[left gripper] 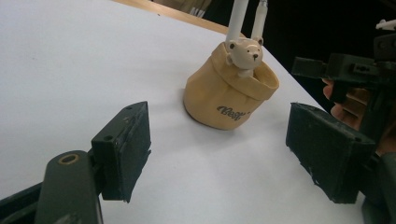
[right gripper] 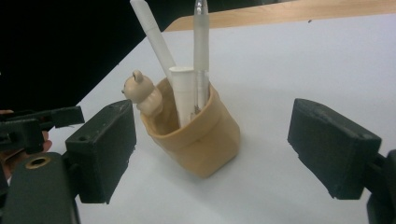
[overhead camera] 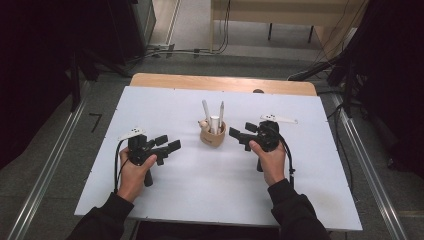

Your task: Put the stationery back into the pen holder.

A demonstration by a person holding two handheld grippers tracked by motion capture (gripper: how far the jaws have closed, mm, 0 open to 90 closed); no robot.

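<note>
The pen pouch (overhead camera: 213,135) stands mid-table in the high view, the left gripper (overhead camera: 167,145) at its 8 o'clock and the right gripper (overhead camera: 239,135) at its 3 o'clock. In the left gripper view its jaws are spread, the pouch (left gripper: 229,100) at 12 o'clock. In the right gripper view the jaws are spread; the soft pouch (right gripper: 196,140) is perhaps easy to tip, spilling the pens (right gripper: 201,51).

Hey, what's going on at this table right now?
A person sits at a white-topped table with a black two-fingered gripper in each hand. Both the left gripper and the right gripper are open and point at a small tan fabric pen pouch standing between them. Neither touches it. The pouch holds two white pens, a short white tube and a bear-topped piece.
</note>
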